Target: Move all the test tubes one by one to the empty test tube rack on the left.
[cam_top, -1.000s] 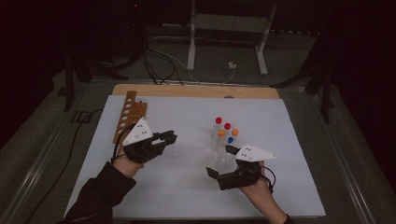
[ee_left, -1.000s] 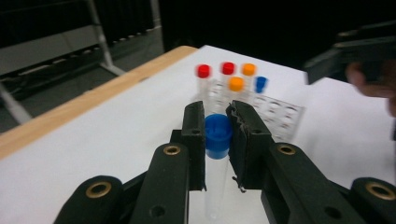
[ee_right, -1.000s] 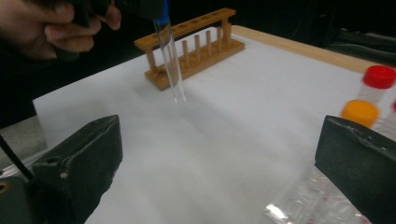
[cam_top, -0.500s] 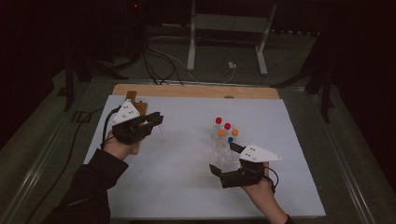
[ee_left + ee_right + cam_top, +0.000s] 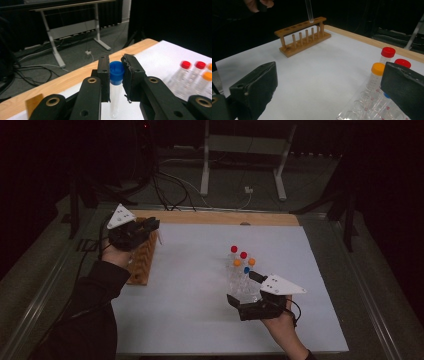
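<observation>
Above the far end of the wooden test-tube rack (image 5: pixel 302 35), the left gripper (image 5: pixel 117 75) clamps a clear blue-capped tube (image 5: pixel 115 85) upright, its tip just over an end hole. Judged step: insertion; next, align and lower it straight. Beside the clear plastic tube tray (image 5: pixel 372 105), the right gripper (image 5: pixel 329 90) stands wide and empty.

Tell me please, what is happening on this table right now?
A person works with a hand-held gripper in each hand. The left gripper is shut on a clear test tube with a blue cap and holds it upright over the far end of the wooden test tube rack; its lower tip hangs just above a hole, not yet inserted. The right gripper is open, beside a clear plastic tray with more tubes capped in red and orange, on the white table sheet.
</observation>
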Action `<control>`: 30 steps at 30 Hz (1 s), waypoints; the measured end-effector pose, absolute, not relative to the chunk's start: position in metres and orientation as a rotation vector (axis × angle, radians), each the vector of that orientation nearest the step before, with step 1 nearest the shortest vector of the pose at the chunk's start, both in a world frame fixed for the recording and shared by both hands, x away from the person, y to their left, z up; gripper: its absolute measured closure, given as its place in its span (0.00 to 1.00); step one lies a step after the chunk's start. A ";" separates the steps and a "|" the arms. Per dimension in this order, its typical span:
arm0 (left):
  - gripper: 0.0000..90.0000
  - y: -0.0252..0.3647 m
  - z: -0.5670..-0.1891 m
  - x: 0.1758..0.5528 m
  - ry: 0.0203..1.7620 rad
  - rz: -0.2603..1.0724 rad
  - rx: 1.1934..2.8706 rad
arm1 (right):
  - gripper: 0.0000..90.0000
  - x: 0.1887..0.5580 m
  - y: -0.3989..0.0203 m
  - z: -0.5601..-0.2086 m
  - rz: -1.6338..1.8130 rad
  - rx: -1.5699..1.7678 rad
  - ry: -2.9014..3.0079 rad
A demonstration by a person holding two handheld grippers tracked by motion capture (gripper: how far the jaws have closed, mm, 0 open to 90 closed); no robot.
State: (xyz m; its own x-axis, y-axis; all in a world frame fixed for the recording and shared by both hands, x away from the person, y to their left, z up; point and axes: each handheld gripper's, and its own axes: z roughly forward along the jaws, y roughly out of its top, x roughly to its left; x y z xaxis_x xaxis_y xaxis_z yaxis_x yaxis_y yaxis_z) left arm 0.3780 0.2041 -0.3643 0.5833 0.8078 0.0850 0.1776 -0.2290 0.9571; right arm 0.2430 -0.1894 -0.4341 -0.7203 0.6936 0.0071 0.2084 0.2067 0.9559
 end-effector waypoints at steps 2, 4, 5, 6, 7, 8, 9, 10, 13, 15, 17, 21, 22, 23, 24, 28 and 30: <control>0.87 0.209 -0.364 0.383 0.834 0.733 1.724 | 0.01 0.243 -0.191 -0.434 1.528 0.844 2.053; 0.87 0.212 -0.364 0.388 0.845 0.746 1.724 | 0.01 0.243 -0.191 -0.433 1.527 0.846 2.051; 0.87 0.214 -0.364 0.391 0.857 0.751 1.718 | 0.01 0.242 -0.191 -0.433 1.529 0.846 2.048; 0.87 0.216 -0.363 0.393 0.863 0.757 1.720 | 0.01 0.242 -0.191 -0.433 1.526 0.846 2.047; 0.87 0.217 -0.363 0.395 0.873 0.764 1.718 | 0.01 0.242 -0.191 -0.433 1.526 0.846 2.047; 0.87 0.219 -0.362 0.398 0.880 0.773 1.716 | 0.01 0.242 -0.191 -0.433 1.526 0.845 2.046; 0.87 0.220 -0.362 0.400 0.885 0.783 1.719 | 0.01 0.242 -0.191 -0.433 1.531 0.845 2.048; 0.87 0.222 -0.362 0.403 0.894 0.789 1.716 | 0.01 0.242 -0.191 -0.433 1.528 0.846 2.044; 0.87 0.228 -0.361 0.410 0.919 0.807 1.709 | 0.01 0.241 -0.192 -0.433 1.531 0.849 2.046; 0.87 0.231 -0.361 0.414 0.938 0.818 1.706 | 0.01 0.242 -0.192 -0.433 1.535 0.848 2.050; 0.87 0.236 -0.362 0.419 0.954 0.827 1.695 | 0.01 0.241 -0.192 -0.433 1.537 0.849 2.051; 0.87 0.244 -0.362 0.427 1.006 0.851 1.664 | 0.01 0.242 -0.192 -0.432 1.540 0.847 2.057; 0.87 0.246 -0.362 0.430 1.022 0.870 1.656 | 0.01 0.242 -0.192 -0.432 1.545 0.844 2.057; 0.87 0.248 -0.362 0.432 1.034 0.875 1.651 | 0.01 0.241 -0.193 -0.432 1.549 0.845 2.052; 0.87 0.251 -0.363 0.435 1.045 0.874 1.641 | 0.01 0.241 -0.194 -0.431 1.552 0.845 2.053; 0.87 0.256 -0.368 0.446 1.088 0.899 1.628 | 0.01 0.241 -0.195 -0.431 1.554 0.843 2.053; 0.87 0.257 -0.373 0.452 1.103 0.901 1.627 | 0.01 0.241 -0.196 -0.431 1.556 0.850 2.051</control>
State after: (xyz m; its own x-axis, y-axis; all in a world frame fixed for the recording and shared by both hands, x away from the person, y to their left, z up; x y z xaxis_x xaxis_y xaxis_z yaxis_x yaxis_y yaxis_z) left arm 0.4517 0.2572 -0.3727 0.3242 0.9438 0.0643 0.2521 -0.1518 0.9557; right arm 0.2413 -0.1958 -0.4314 -0.7213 0.6921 0.0276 0.2133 0.1841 0.9595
